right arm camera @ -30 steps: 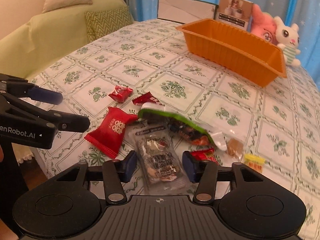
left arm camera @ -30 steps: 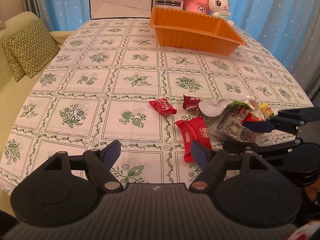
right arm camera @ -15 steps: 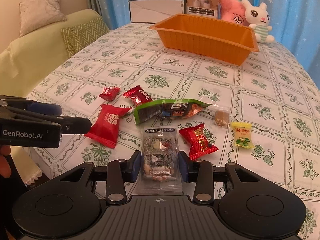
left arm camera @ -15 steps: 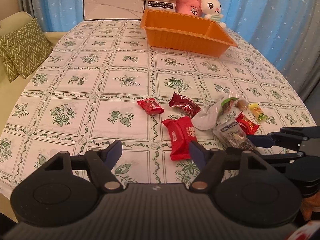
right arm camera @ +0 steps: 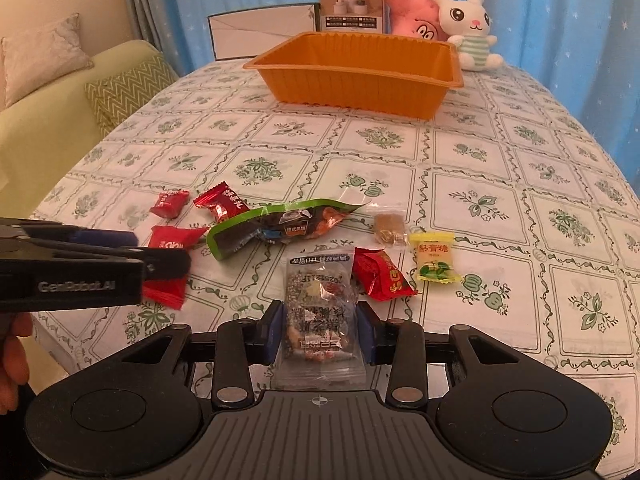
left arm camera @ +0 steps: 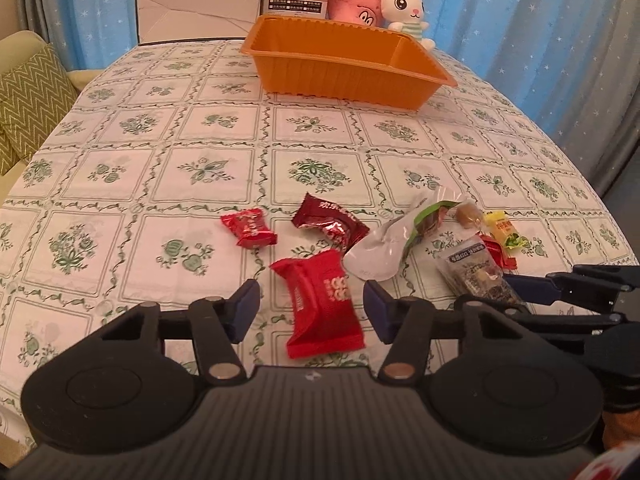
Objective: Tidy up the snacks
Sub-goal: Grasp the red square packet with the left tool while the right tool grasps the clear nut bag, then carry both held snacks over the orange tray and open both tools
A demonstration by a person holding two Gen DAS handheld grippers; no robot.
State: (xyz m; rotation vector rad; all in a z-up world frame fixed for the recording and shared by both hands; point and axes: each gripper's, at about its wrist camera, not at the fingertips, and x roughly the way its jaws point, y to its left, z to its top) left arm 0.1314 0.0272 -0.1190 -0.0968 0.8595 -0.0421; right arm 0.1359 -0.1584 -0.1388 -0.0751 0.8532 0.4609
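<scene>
Several snacks lie on the flowered tablecloth near the table's front edge. In the left wrist view a big red packet (left arm camera: 324,300) lies between the pads of my left gripper (left arm camera: 312,308). Its jaws are closing and the pads stand just clear of the wrapper. My right gripper (right arm camera: 320,332) is shut on a clear packet of mixed nuts (right arm camera: 320,312), one pad on each long side. Around them lie a small red candy (left arm camera: 249,227), a dark red candy (left arm camera: 330,222), a green-edged bag (right arm camera: 280,226), a brown sweet (right arm camera: 388,226), a yellow candy (right arm camera: 436,262) and another red packet (right arm camera: 380,274). The orange tray (right arm camera: 360,80) stands at the far end with no snack showing inside.
Behind the tray are a white rabbit plush (right arm camera: 472,32), a pink plush (right arm camera: 412,20), a printed box (right arm camera: 352,4) and a white folded card (left arm camera: 200,12). A yellow-green sofa with cushions (right arm camera: 128,92) runs along the table's left side. A hand (right arm camera: 12,360) holds the left gripper.
My left gripper moved forward over the big red packet and its jaws narrowed around it. My right gripper rolled level and closed on the clear nut packet.
</scene>
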